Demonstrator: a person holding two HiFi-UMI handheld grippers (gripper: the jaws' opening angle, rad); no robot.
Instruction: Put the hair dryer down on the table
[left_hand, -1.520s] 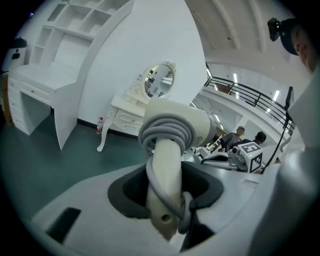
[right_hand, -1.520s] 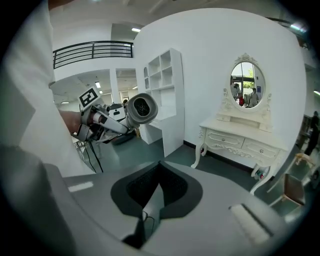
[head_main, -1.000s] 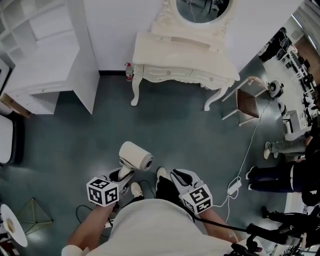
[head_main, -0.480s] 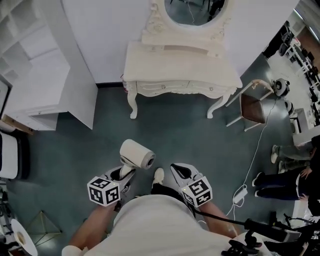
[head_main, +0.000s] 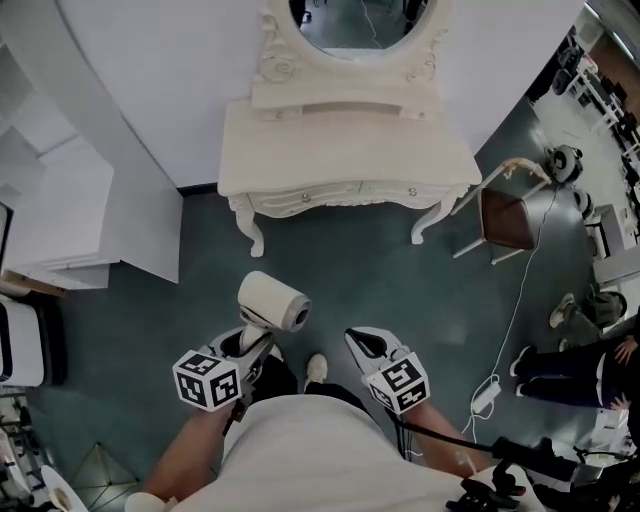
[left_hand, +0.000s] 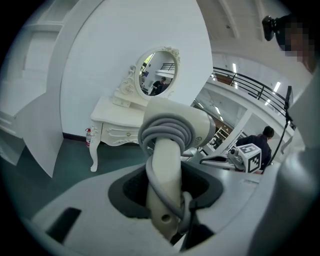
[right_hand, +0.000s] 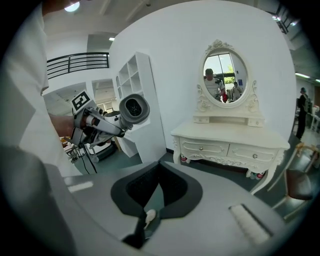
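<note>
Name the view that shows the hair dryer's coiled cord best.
Left gripper view: the grey cord loops round the handle of the hair dryer, close up. Head view shows only the barrel from above; right gripper view only its end.

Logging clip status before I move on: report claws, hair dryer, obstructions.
Left claw shut on hair dryer handle. Right claw shut, empty. Table ahead across floor, nothing between.

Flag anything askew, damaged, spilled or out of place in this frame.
Nothing stands out. The left gripper grips the hair dryer by its handle, cord wound round it; the dressing table stands upright; a white cable trails across the floor.
</note>
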